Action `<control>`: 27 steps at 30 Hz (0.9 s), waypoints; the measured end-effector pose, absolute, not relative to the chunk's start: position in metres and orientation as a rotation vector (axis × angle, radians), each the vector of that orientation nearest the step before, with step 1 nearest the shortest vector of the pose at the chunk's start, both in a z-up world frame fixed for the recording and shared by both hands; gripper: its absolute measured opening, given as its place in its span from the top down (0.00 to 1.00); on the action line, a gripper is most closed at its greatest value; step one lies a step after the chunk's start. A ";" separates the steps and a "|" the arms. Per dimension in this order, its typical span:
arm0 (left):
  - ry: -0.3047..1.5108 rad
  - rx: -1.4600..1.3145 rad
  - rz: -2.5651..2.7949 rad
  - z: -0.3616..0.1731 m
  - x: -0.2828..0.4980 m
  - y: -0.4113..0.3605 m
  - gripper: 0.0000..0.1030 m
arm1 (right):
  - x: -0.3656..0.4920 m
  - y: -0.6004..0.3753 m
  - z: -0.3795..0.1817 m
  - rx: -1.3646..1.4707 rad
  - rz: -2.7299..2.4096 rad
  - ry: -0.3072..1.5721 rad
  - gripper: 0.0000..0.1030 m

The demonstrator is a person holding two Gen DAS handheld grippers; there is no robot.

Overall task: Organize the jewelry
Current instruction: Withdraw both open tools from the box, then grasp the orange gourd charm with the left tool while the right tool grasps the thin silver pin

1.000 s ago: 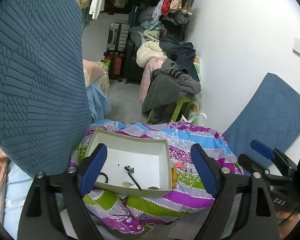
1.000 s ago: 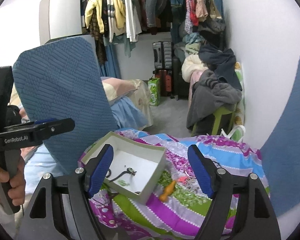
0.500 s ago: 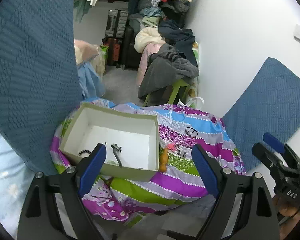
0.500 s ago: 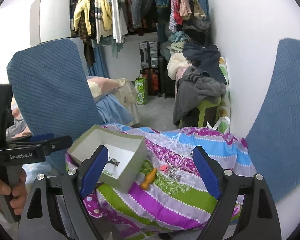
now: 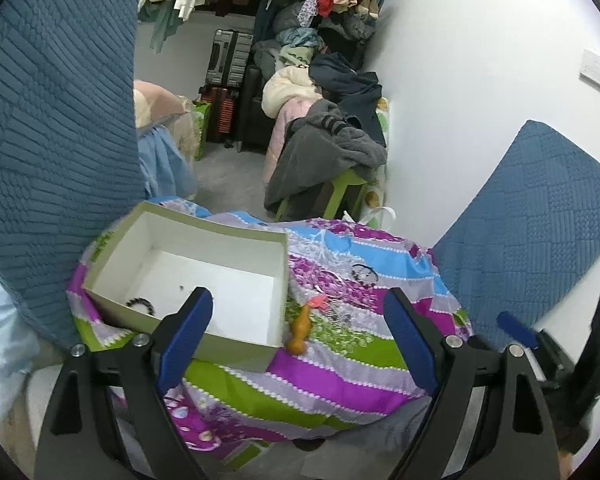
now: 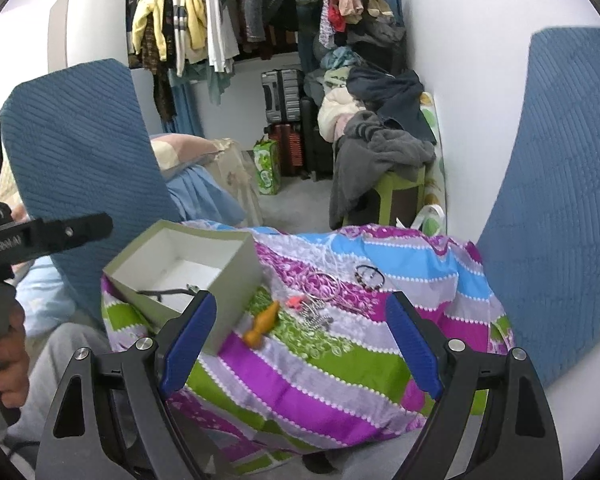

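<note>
Left gripper (image 5: 296, 336) wide and empty, right gripper (image 6: 300, 338) likewise, box (image 5: 236, 350) on striped cloth (image 5: 340, 364), orange charm (image 5: 300, 330) at its three o'clock, bracelet (image 6: 369, 276) farther off.

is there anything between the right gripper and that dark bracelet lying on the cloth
Nothing visible blocks it. The right gripper is open above the cloth, and the bracelet lies ahead in the open. The silver rings sit just left of it, apart.

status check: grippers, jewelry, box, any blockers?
Left gripper and right gripper open, empty. Bead bracelet, rings, orange piece loose on bedspread; box holds some. Nothing blocking.
</note>
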State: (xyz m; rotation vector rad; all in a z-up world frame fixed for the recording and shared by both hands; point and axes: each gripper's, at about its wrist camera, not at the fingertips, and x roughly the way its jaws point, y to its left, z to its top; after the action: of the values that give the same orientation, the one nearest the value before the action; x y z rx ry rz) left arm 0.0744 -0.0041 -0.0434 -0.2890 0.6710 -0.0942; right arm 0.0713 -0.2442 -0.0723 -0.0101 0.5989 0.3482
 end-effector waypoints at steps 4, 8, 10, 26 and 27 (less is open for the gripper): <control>0.681 -0.298 -0.121 -0.056 0.080 -0.016 0.16 | 0.074 -0.252 -0.089 -0.005 0.325 0.603 0.16; 0.709 -0.294 -0.165 -0.071 0.089 -0.031 0.16 | 0.081 -0.265 -0.101 0.058 0.307 0.620 0.17; 0.721 -0.284 -0.181 -0.079 0.097 -0.040 0.18 | 0.087 -0.272 -0.107 0.111 0.302 0.626 0.17; 0.937 -0.161 -0.190 -0.160 0.148 -0.089 0.43 | 0.177 -0.285 -0.169 0.122 0.393 0.754 0.52; 0.953 -0.152 -0.182 -0.165 0.152 -0.090 0.45 | 0.183 -0.283 -0.173 0.120 0.416 0.770 0.53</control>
State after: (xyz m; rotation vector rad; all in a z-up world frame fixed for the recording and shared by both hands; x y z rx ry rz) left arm 0.1522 -0.0902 -0.1655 -0.1524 0.9527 -0.1818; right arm 0.1832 -0.2832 -0.1732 0.1201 0.7699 0.4164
